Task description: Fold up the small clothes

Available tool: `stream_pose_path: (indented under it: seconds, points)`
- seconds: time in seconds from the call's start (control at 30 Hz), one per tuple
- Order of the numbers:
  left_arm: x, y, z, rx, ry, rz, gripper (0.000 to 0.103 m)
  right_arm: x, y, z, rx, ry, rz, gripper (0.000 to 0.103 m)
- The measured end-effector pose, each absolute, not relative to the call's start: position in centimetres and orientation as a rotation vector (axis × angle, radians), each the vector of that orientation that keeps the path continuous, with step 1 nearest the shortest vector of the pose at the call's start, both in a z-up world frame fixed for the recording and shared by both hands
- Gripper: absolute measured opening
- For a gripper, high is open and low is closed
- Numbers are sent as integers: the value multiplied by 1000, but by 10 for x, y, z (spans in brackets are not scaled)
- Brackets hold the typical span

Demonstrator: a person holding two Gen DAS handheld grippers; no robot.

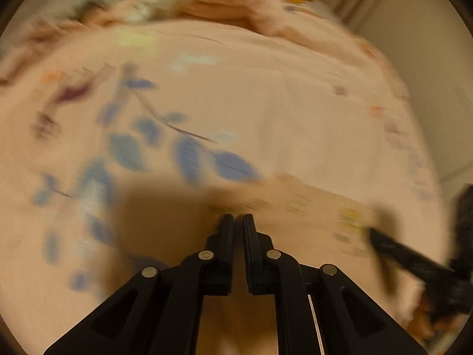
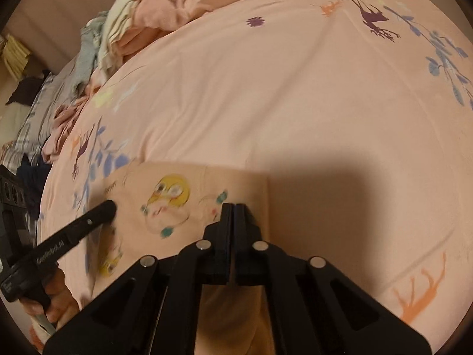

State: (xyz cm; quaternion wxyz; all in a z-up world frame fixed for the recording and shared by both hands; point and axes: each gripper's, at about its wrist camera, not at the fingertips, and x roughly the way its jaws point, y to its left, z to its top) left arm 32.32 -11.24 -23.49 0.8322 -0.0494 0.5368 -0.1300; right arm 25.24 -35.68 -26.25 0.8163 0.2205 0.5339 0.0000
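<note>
Left gripper (image 2: 109,207) — fingers closed on the left edge of the small peach cotton garment with cartoon prints (image 2: 177,204), at nine o'clock of the cloth in the right wrist view. Right gripper (image 2: 233,207) — fingers shut on the same garment's upper right edge, at three o'clock. The garment hangs stretched between the two, just above the pink bedsheet printed with deer and blue leaves (image 2: 295,88).

Judgement: light, limp, non-slippery fabric; it will sag unless held by corners or hems.

Count: one garment in hand; one heap of unfolded clothes (image 2: 124,29) at eleven o'clock, individual pieces not countable; two grippers.
</note>
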Motion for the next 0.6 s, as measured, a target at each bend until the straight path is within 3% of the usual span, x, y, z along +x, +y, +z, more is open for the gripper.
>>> stream_pose_path:
  seconds: [0.1,0.17,0.27,0.37,0.43,0.5,0.6]
  points:
    - [317,-100,-220,-110,1067,-269,11,254,-365,-258,526,1143,3,0]
    - [311,-95,-212,-164,1038,-338,11,250,-366,-247,527,1114,25,10]
    - [312,-111,-220,-102,1056,-320,11,246,-351,-225,469,1047,68,11]
    - [321,-131,-248,5,1112,-254,11,252,-342,-235,439,1131,31,10]
    - [314,-128,-237,-6,1102,-252,11,253,-343,-250,456,1177,-5,5]
    - [304,-115,-225,-68,1124,-287,11,243,-349,-247,480,1154,-17,11]
    - [268,-80,-201,-202,1085,-365,11,212,-348,-224,484,1085,51,11]
